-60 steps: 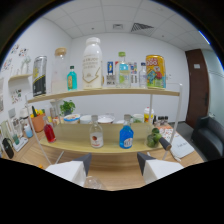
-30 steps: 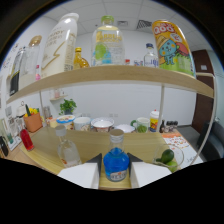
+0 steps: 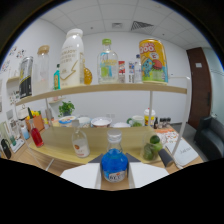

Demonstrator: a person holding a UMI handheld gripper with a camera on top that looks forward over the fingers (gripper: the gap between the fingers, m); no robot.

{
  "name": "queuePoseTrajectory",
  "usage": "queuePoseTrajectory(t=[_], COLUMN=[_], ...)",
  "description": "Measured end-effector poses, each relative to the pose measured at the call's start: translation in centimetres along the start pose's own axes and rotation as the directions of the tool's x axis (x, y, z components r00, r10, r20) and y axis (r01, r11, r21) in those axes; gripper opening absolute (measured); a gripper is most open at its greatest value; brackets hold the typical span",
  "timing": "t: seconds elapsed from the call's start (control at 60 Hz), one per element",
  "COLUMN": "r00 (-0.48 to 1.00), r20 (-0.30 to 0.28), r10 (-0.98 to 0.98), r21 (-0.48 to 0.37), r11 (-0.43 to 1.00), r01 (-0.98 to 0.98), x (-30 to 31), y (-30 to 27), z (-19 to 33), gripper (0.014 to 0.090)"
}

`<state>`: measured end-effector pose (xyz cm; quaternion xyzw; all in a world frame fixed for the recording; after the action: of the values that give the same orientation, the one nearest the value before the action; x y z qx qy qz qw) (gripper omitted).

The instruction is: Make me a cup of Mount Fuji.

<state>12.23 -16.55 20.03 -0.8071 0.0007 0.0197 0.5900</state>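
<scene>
A round blue-liquid bottle (image 3: 115,165) with a clear neck and cap stands on the wooden counter (image 3: 55,155), right between my two white fingers (image 3: 82,175). My gripper (image 3: 114,176) is open around it, its fingers close at either side of the bottle's belly. The bottle rests on the counter. A small clear bottle with an orange label (image 3: 80,145) stands just ahead to the left. Ahead to the right is a glass holding green limes (image 3: 151,148).
Several bowls (image 3: 100,121) line the back of the counter. A red bottle (image 3: 36,137) and a small plant (image 3: 65,107) stand at the left. The upper shelf (image 3: 105,89) carries a tall white bottle (image 3: 72,60), a clear bottle (image 3: 107,62) and a yellow can (image 3: 152,61). A dark door (image 3: 202,85) is at the right.
The gripper has moved forward and lower toward the counter. The blue bottle, earlier far off on the counter, now stands between the fingers and looks much larger.
</scene>
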Motion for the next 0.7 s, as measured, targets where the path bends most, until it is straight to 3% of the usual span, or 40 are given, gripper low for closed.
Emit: queuePoseTrajectory(t=[0.183, 0.333, 0.533, 0.7], r00=[0.998, 0.997, 0.911, 0.62], r20=[-0.049, -0.078, -0.098, -0.099], r10=[0.048, -0.028, -0.401, -0.779], r21=[-0.093, -0.129, -0.156, -0.183], r11=[0.994, 0.992, 0.91, 0.626], r01=[-0.052, 0.018, 0.384, 0.758], x=[-0.1, -0.1, 0.0, -0.2], y=[7.1, 10.7, 10.7, 9.6], z=[-2.4, -2.3, -1.4, -1.0], gripper=[0.0363, 0.0363, 0.0363, 0.0363])
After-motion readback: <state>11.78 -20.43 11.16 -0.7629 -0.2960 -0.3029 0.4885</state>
